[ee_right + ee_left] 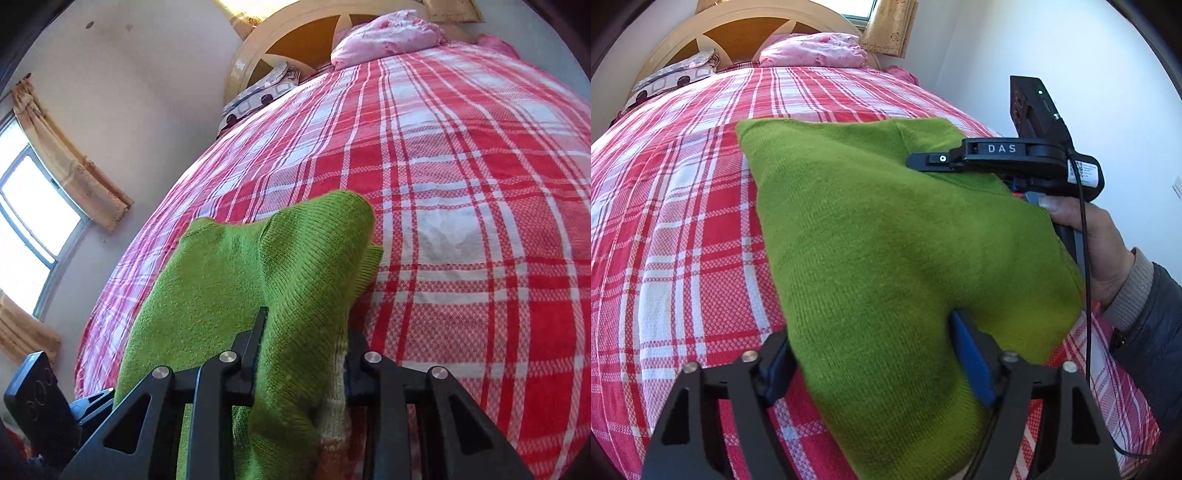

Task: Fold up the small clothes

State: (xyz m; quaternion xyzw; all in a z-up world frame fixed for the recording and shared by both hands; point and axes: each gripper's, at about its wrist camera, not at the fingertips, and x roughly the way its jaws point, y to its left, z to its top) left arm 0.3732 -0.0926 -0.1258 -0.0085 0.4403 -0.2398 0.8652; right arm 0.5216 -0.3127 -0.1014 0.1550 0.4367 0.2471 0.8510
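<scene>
Plaid bedspread [461,184] bare beyond green sweater [886,240], left gripper [875,365] and right gripper [303,365] fingers pinching its edges

From the left wrist we look low along the black two-finger left gripper [875,362], close over the green knitted garment [886,240], toward the curved wooden headboard [746,33]. The right wrist view sits equally near, facing along the right gripper [301,354] up the red-and-white checked bedspread [461,184]. Both views share garment, bedspread, headboard and pink bundled bedding [816,50]. The dark device [35,402] at lower left appears to be the left unit.
</scene>
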